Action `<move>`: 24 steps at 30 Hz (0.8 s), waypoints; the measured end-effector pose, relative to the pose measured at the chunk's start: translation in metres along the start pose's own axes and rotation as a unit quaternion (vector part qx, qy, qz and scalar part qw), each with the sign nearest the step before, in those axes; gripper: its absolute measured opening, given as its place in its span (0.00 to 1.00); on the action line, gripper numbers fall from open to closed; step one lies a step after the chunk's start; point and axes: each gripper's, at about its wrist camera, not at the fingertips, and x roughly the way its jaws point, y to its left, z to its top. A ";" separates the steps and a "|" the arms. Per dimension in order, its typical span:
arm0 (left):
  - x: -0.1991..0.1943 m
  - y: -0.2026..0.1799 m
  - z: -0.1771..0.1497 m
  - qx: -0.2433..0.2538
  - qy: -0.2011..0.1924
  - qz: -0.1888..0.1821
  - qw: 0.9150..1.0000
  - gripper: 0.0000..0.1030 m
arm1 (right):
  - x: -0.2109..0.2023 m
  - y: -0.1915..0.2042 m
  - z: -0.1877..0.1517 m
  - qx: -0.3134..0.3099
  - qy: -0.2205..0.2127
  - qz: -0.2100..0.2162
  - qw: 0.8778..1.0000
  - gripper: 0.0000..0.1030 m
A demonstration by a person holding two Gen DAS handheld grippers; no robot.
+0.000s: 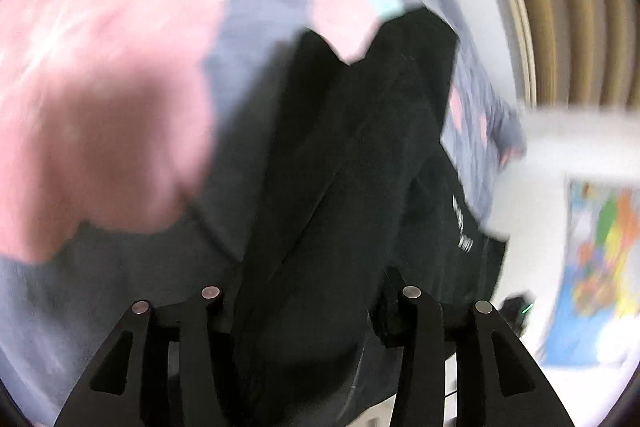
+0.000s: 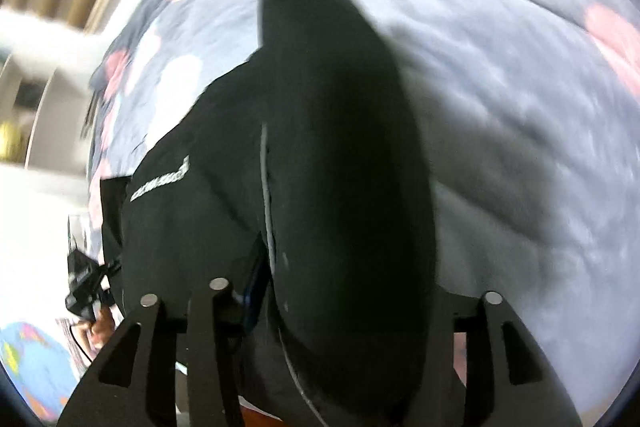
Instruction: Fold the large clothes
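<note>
Both grippers buried in a black garment, everything motion-blurred

The left gripper point(image 1: 312, 307) has black garment point(image 1: 340, 167) fabric bunched between its 2 fingers, so it looks clamped on it, though the tips are hidden. Same for the right gripper point(image 2: 352, 303): a fat fold of the garment point(image 2: 344, 147) covers its fingertips, apparently pinched. The garment hangs over a grey bedspread point(image 2: 520, 87) with pink blotches. White lettering point(image 2: 160, 183) on the cloth is unreadable. A colourful world map point(image 1: 600, 267) smears at the edge.
</note>
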 end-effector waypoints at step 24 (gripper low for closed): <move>0.066 -0.142 -0.090 0.301 -0.012 0.237 0.924 0.67 | 0.037 0.102 -0.041 -0.191 -0.014 -0.150 0.970 0.68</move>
